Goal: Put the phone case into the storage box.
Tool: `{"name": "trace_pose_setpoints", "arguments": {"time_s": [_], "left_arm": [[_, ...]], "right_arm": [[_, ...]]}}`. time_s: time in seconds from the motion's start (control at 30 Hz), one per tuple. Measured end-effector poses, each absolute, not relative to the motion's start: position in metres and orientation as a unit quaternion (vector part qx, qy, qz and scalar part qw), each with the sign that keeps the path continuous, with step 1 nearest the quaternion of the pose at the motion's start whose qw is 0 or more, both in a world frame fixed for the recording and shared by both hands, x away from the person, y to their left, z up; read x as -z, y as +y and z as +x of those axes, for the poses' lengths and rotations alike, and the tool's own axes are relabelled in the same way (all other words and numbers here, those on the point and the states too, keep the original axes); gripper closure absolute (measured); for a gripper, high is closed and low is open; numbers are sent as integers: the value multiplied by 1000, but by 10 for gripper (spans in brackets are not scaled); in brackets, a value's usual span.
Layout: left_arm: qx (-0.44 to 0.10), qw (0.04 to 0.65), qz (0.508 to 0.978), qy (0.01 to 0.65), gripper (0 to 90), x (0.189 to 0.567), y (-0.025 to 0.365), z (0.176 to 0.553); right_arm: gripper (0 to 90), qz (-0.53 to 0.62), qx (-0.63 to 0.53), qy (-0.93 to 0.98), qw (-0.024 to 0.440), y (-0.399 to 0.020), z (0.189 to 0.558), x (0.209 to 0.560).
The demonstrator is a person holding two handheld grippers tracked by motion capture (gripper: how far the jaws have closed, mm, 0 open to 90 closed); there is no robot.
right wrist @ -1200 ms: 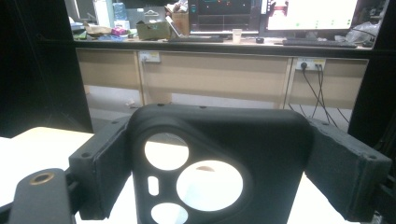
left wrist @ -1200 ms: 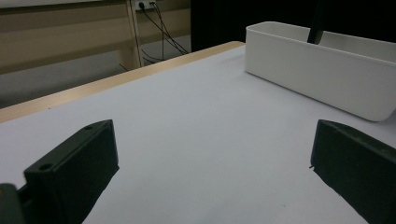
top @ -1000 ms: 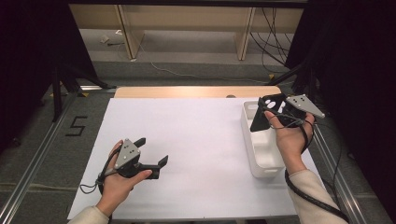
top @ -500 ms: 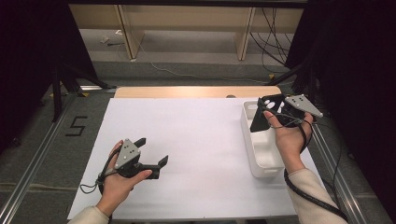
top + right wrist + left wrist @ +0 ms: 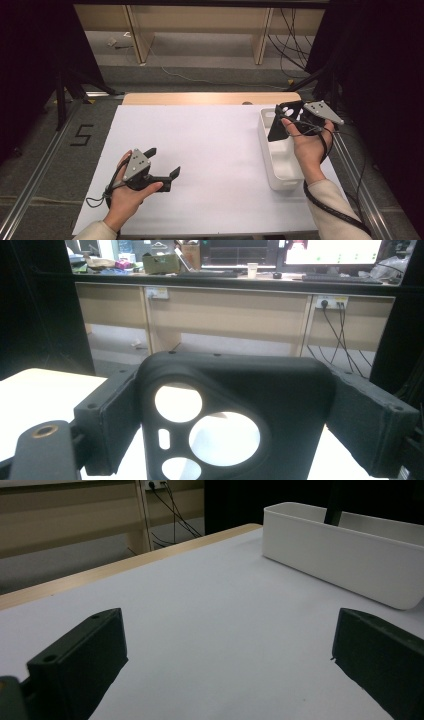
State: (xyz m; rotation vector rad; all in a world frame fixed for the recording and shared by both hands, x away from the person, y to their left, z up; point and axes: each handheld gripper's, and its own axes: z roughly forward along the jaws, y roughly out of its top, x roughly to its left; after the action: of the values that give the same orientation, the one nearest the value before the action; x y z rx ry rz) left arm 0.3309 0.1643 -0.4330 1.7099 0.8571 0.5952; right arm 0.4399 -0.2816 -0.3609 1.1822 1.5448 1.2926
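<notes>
The black phone case (image 5: pixel 235 415) sits clamped between the jaws of the right claw (image 5: pixel 286 120), its flat back with the round camera cutouts facing the right gripper view — light shows through the holes. In the high view the case (image 5: pixel 284 117) is held above the far end of the white bin (image 5: pixel 280 172), which stands along the right side of the tabletop (image 5: pixel 215 150); whether the case touches the bin's rim cannot be told from here. The right hand (image 5: pixel 307 147) grips the claw from the near side, and its cable trails down past the sleeve.

The bin itself is long and narrow, with its long side running away from the person, and it looks bare inside where its floor shows. In the left gripper view its near wall (image 5: pixel 345 560) rises well beyond the two black jaws.

The left claw (image 5: pixel 162 162) rests low over the white sheet at the near left — jaws spread wide with nothing between them, pointing toward the bin and well apart from it, held by the left hand (image 5: pixel 127 192)
</notes>
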Motion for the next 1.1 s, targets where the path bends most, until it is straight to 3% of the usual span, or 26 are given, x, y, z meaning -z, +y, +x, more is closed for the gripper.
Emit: {"name": "trace_pose_setpoints", "arguments": {"time_s": [1.1], "left_arm": [[-247, 539, 719, 363, 8, 435, 163, 332]], "right_arm": [[151, 467, -501, 610, 399, -284, 452, 364]]}}
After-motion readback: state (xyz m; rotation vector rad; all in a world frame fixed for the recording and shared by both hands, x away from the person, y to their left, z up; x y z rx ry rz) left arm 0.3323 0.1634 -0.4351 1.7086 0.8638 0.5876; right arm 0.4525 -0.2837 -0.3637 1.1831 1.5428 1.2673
